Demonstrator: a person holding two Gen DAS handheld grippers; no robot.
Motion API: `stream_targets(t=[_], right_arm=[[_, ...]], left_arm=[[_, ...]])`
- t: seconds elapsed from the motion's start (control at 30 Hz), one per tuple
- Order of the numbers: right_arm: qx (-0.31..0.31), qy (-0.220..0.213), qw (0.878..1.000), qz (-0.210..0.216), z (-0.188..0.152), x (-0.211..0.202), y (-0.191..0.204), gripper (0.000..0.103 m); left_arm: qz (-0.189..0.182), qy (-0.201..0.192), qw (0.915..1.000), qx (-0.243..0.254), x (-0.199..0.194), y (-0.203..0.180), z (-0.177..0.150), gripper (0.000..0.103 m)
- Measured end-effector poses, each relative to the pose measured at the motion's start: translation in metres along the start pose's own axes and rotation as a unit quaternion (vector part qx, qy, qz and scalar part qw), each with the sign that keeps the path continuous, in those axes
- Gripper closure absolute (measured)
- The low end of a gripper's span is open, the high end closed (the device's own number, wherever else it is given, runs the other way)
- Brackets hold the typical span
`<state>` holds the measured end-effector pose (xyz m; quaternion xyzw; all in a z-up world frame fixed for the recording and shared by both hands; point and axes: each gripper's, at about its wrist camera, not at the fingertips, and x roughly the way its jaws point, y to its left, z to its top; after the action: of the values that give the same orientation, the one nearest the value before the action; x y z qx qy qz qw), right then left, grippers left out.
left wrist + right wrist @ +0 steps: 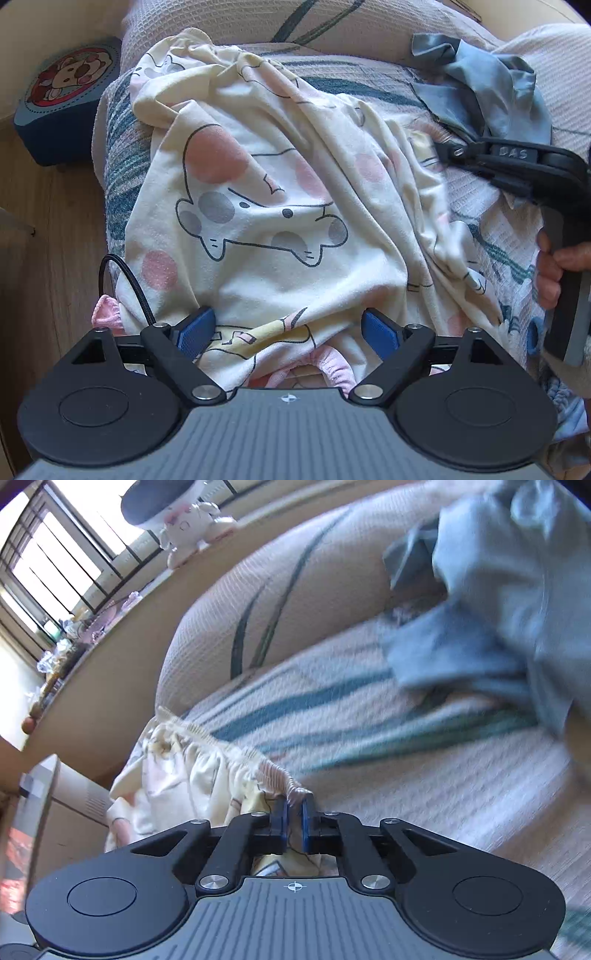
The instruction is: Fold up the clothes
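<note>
Nearest our left wrist camera, the left gripper [288,332] points steeply down with its jaws spread wide; its blue pads [195,328] sit on either side of a fold of the cream pyjama garment [258,206], and we see no pinch on the cloth. A pink ruffled cuff [332,365] shows just under the gripper body, and a black cable [125,280] loops up at the left.

The garment, printed with cartoon animals and pink and grey spots, lies crumpled across the striped sofa cover [118,177]. Beyond it, at the upper right, a grey-blue satin garment [491,85] lies bunched on the same cover. A navy footstool [62,103] with a cartoon face stands on the wooden floor [48,229] beside the sofa.

From the right side, our right gripper [443,149] reaches in over the garment's far edge, with a hand [554,266] on its handle. In the right wrist view, the right gripper [294,819] has its jaws pressed together on the garment's gathered elastic waistband [258,760], which stretches away to the upper left. That view is blurred. A plush toy [188,528] sits on the ledge [110,664] behind the sofa.
</note>
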<state>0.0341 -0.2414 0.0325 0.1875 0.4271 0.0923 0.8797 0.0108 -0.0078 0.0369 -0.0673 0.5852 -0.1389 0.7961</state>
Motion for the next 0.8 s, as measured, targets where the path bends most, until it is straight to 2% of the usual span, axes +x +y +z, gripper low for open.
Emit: stream_targets(t=[0.17,0.33,0.43,0.53,0.73,0.8], right_arm=[[-0.049,-0.04,0.996,-0.057,0.037,-0.017,-0.007,0.097],[-0.106,-0.085,0.981,-0.135,0.087,-0.019,-0.011,0.097],[-0.118,-0.088,0.972,-0.184,0.109,-0.006,-0.018,0.097],[-0.133,-0.074,0.963,-0.223,0.113,0.02,-0.026,0.097],[-0.118,-0.019,0.97,-0.213,0.099,0.063,-0.043,0.091],[-0.111,-0.021,0.972,-0.206,0.097,0.061,-0.045,0.091]], left_arm=[[-0.015,-0.02,0.9994,0.024,-0.012,-0.009,0.008,0.017],[0.007,-0.02,0.9984,0.052,-0.007,-0.018,0.018,0.017],[0.012,-0.014,0.9987,0.048,-0.001,-0.013,0.022,0.017],[0.013,-0.008,0.9991,0.039,0.003,-0.006,0.021,0.017],[0.015,-0.008,0.9995,0.025,-0.001,0.003,0.022,0.017],[0.017,-0.01,0.9996,0.02,-0.005,0.007,0.021,0.017]])
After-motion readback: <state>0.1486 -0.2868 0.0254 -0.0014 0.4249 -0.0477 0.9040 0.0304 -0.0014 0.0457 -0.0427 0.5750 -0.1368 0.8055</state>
